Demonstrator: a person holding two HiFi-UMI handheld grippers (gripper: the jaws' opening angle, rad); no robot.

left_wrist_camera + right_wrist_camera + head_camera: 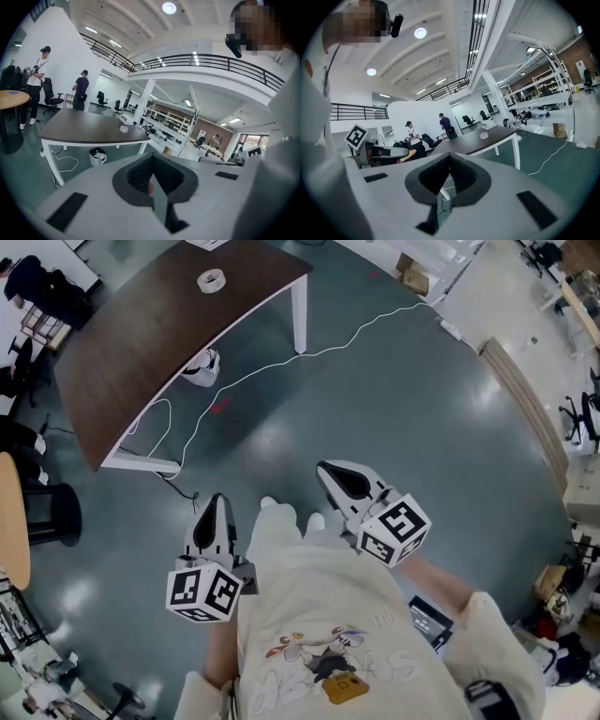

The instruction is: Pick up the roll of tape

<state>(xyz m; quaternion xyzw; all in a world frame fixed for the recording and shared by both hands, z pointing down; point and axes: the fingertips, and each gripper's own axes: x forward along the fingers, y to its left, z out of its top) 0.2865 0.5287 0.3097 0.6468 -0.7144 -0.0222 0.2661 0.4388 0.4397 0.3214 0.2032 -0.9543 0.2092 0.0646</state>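
Roll of tape (211, 280) on counter (141, 343), well apart from left tongs (217, 501) and right tongs (330, 469), both together, empty. Risk: arriving unopened, shoving it.

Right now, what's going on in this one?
A person stands on the floor with a gripper in each hand. The left gripper and right gripper, both shut and empty, point toward a dark brown table, where the roll of tape lies untouched, well out of reach.
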